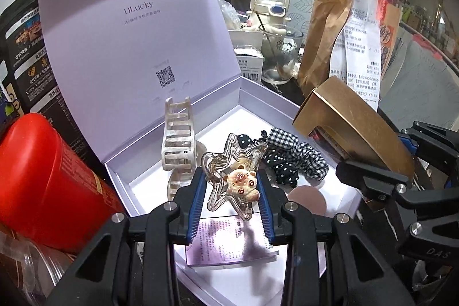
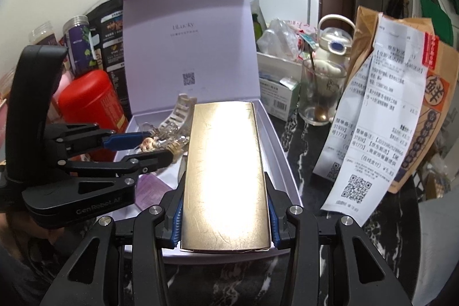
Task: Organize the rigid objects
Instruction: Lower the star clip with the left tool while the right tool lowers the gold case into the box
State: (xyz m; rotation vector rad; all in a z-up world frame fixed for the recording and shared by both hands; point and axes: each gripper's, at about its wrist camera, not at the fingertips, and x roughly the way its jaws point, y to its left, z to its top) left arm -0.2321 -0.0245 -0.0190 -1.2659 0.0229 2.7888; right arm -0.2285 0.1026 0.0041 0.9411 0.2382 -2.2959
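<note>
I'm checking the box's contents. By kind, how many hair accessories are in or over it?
Hair claws: 2, cream one, clear star one in the left gripper.
Scrunchies: 2, dotted, checked.
Total: 4

Two hair claws show: one clear star-shaped claw [image 1: 229,179] with a small bear charm, and one cream claw [image 1: 178,139] near the box's back left corner. Two fabric scrunchies [image 1: 289,159] lie by the right wall of one open lavender box [image 1: 120,177]. There is one gold box [image 2: 226,177], one red tin [image 1: 48,185], one glass cup [image 2: 318,96], and two black grippers.
</note>
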